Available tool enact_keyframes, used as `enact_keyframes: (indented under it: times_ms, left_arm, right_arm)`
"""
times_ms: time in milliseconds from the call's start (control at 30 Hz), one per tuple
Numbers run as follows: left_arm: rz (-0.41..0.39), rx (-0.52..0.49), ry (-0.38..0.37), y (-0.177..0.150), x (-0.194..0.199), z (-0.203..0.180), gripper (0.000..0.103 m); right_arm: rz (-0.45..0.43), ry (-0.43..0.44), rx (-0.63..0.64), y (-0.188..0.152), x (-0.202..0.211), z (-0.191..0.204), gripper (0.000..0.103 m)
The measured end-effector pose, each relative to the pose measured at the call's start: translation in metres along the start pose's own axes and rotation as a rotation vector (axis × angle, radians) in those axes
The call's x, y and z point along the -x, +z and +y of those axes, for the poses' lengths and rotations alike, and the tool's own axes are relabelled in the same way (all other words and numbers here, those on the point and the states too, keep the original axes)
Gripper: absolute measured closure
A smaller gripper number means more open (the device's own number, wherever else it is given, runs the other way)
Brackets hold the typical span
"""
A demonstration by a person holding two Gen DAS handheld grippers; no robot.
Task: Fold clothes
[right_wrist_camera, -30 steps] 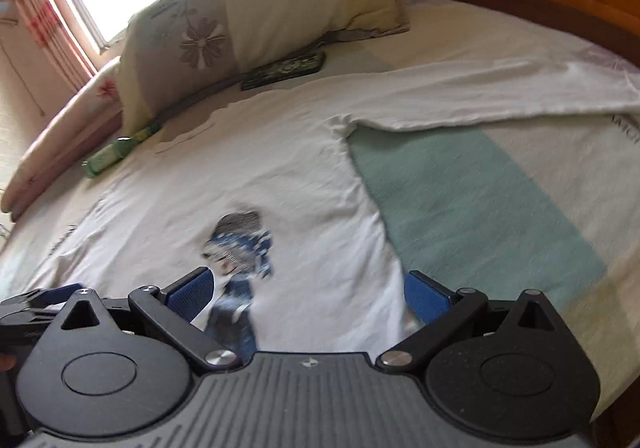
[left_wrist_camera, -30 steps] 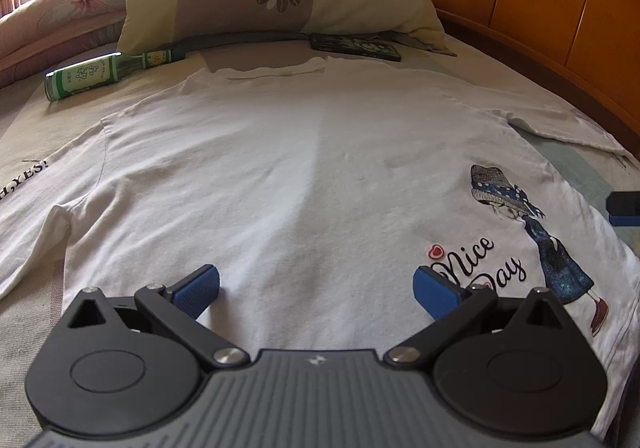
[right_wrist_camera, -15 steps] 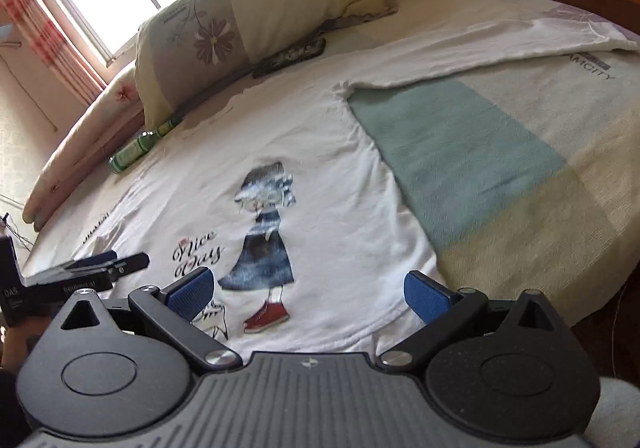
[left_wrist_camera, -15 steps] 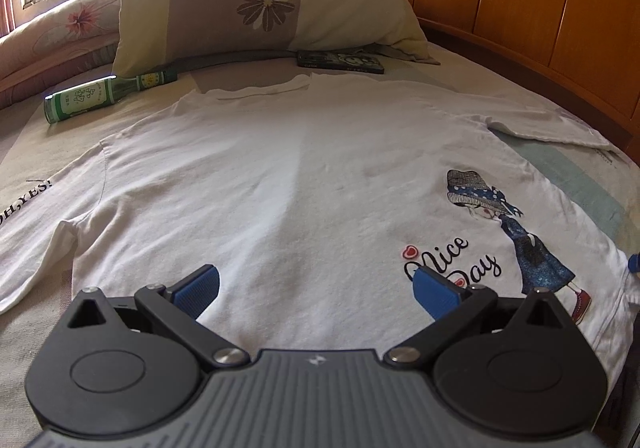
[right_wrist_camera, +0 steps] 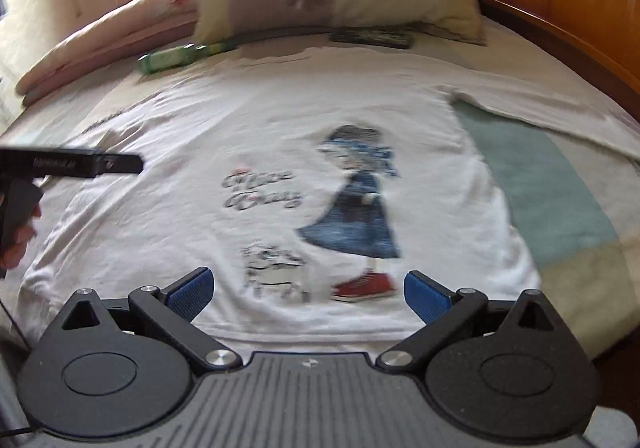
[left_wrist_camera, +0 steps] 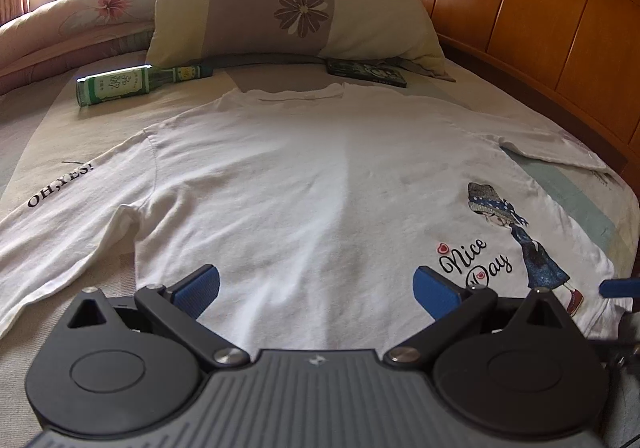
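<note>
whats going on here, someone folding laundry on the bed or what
A person holds a claw in each hand over a white long-sleeved shirt spread flat, print side up, on the bed. Both the left claw and the right claw hover open near the shirt's hem, gripping nothing. No fold is made yet. A green bottle and a dark flat object lie by the pillow beyond the collar.

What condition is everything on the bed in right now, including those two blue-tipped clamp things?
Shirt: spread flat, print up, sleeves out, not yet folded.
Bottle: lying on its side.
Pillow: propped against the headboard.
Left gripper: open, holding nothing.
Right gripper: open, holding nothing.
</note>
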State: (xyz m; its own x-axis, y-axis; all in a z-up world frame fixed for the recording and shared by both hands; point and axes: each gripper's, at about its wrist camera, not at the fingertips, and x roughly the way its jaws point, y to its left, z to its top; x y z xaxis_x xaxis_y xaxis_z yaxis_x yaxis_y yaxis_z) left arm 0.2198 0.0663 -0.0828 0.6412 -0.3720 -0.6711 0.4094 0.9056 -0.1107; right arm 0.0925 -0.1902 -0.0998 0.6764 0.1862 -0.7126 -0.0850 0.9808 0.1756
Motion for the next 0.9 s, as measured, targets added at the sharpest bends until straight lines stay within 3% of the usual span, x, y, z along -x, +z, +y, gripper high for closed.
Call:
enact_keyframes:
  times_ms: [233,367,533,767,900]
  left_arm:
    - [-0.052,0.058,0.038,0.001,0.026,0.039,0.001]
    - [-0.059,0.121,0.068,0.001,0.029,0.058,0.001]
    - [-0.073,0.136,0.019,0.003,0.030,0.060,0.001]
    - [-0.005,0.124,-0.120,-0.002,0.012,0.048,0.001]
    - [0.029,0.161,-0.078,-0.006,0.005,0.055,0.001]
  right_arm:
    - [0.027,0.127,0.299,0.004,-0.043,0.106,0.000]
    - [0.024,0.094,0.396,-0.013,-0.048,0.133,0.000]
    - [0.038,0.134,0.407,-0.014,-0.035,0.134,0.000]
    - [-0.034,0.135,0.359,0.023,-0.069,0.151,0.000]
    - [-0.061,0.095,0.377,0.039,-0.093,0.160,0.000]
